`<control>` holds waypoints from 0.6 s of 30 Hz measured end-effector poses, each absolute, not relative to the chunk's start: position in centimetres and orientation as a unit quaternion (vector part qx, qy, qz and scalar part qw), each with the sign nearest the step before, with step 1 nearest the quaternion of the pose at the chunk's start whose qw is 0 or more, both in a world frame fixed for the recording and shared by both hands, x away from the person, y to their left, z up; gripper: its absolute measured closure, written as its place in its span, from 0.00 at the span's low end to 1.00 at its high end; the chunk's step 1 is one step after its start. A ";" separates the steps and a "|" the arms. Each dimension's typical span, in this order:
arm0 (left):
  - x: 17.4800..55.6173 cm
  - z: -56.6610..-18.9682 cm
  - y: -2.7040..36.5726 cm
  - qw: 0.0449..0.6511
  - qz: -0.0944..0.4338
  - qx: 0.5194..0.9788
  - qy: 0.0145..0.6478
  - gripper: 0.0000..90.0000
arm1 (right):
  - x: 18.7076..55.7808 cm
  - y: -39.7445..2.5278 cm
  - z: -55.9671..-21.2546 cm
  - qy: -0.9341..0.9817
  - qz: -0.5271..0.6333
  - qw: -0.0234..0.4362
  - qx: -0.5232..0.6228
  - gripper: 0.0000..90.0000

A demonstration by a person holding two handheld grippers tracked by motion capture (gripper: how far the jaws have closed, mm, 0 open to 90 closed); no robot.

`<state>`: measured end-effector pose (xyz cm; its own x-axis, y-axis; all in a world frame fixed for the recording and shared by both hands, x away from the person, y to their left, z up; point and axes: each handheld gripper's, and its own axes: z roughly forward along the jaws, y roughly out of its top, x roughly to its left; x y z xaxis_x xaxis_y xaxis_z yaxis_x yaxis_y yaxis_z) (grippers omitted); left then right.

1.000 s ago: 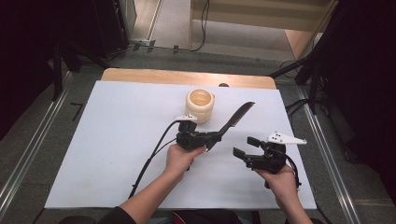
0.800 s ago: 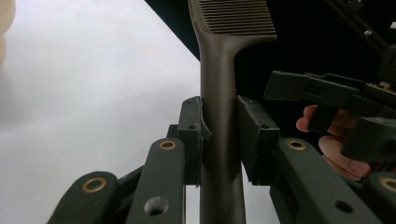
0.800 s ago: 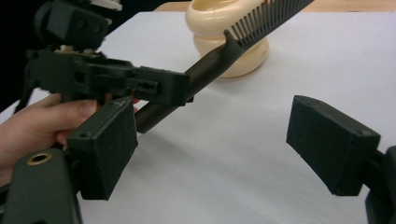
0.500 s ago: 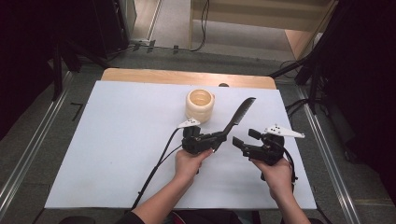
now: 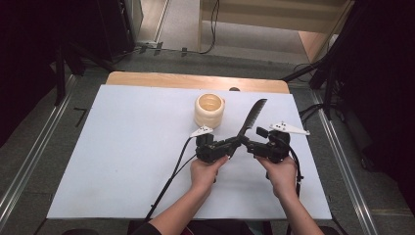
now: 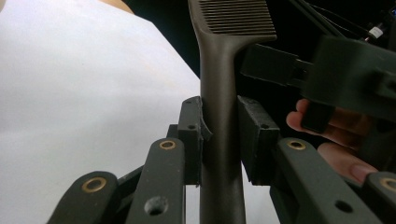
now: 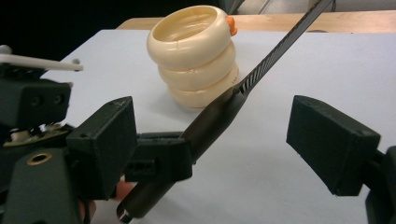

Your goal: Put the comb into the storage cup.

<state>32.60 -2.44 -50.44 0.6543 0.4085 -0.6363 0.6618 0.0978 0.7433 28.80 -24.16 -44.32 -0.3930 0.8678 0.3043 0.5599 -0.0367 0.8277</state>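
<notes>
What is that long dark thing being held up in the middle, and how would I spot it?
Start at the white table, then find the cream ringed pot near its far edge. Just right of the pot, the left gripper is shut on a comb: dark, thin, slanting away, with fine teeth along its upper half.

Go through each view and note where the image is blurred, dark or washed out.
High view: white table cover evenly lit, surroundings nearly black. Left gripper view: the comb handle between the jaws is fairly sharp, the other gripper at right is smeared, the sheet washes out at left. Right gripper view: the cream ringed holder is crisp, the near jaws soft.
</notes>
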 end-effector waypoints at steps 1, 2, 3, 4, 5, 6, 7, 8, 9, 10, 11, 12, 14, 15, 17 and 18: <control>32.5 -50.4 -2.5 0.623 -0.100 0.663 0.402 0.81 | 29.0 -24.1 -44.3 0.673 0.489 0.157 0.531 0.16; 32.5 -50.5 -2.5 0.627 -0.103 0.659 0.403 0.81 | 29.3 -24.0 -44.4 0.671 0.488 0.158 0.535 0.16; 32.5 -50.5 -2.5 0.627 -0.103 0.659 0.403 0.81 | 29.3 -24.0 -44.4 0.671 0.488 0.158 0.535 0.16; 32.5 -50.5 -2.5 0.628 -0.104 0.657 0.404 0.81 | 29.5 -24.0 -44.4 0.669 0.489 0.158 0.537 0.16; 32.5 -50.5 -2.5 0.631 -0.106 0.655 0.402 0.81 | 29.6 -23.9 -44.4 0.668 0.488 0.157 0.539 0.16; 32.5 -50.5 -2.5 0.633 -0.108 0.654 0.400 0.81 | 29.7 -23.9 -44.5 0.669 0.488 0.158 0.538 0.16; 32.6 -50.4 -2.5 0.632 -0.104 0.657 0.398 0.81 | 29.9 -23.8 -44.6 0.669 0.487 0.155 0.540 0.16; 32.6 -50.4 -2.5 0.632 -0.104 0.657 0.398 0.81 | 29.9 -23.7 -44.6 0.668 0.486 0.156 0.540 0.16; 32.6 -50.4 -2.4 0.633 -0.106 0.655 0.400 0.81 | 30.0 -23.7 -44.7 0.667 0.486 0.157 0.542 0.16; 32.6 -50.4 -2.4 0.633 -0.107 0.653 0.403 0.81 | 30.0 -23.7 -44.7 0.667 0.486 0.157 0.542 0.16; 32.6 -50.4 -2.4 0.634 -0.105 0.653 0.401 0.81 | 30.1 -23.6 -44.7 0.667 0.485 0.156 0.543 0.16; 32.6 -50.4 -2.4 0.637 -0.105 0.651 0.399 0.81 | 30.4 -23.5 -44.9 0.665 0.486 0.153 0.546 0.16; 32.7 -50.5 -2.4 0.642 -0.111 0.648 0.395 0.81 | 30.5 -23.4 -45.0 0.664 0.486 0.153 0.548 0.16; 32.8 -50.6 -2.4 0.644 -0.115 0.645 0.395 0.81 | 30.7 -23.4 -45.0 0.664 0.486 0.150 0.549 0.16; 32.9 -50.7 -2.3 0.640 -0.113 0.647 0.397 0.81 | 31.1 -23.1 -45.2 0.664 0.489 0.146 0.547 0.16; 32.9 -50.7 -2.3 0.641 -0.114 0.646 0.399 0.81 | 31.3 -23.0 -45.2 0.665 0.488 0.146 0.546 0.16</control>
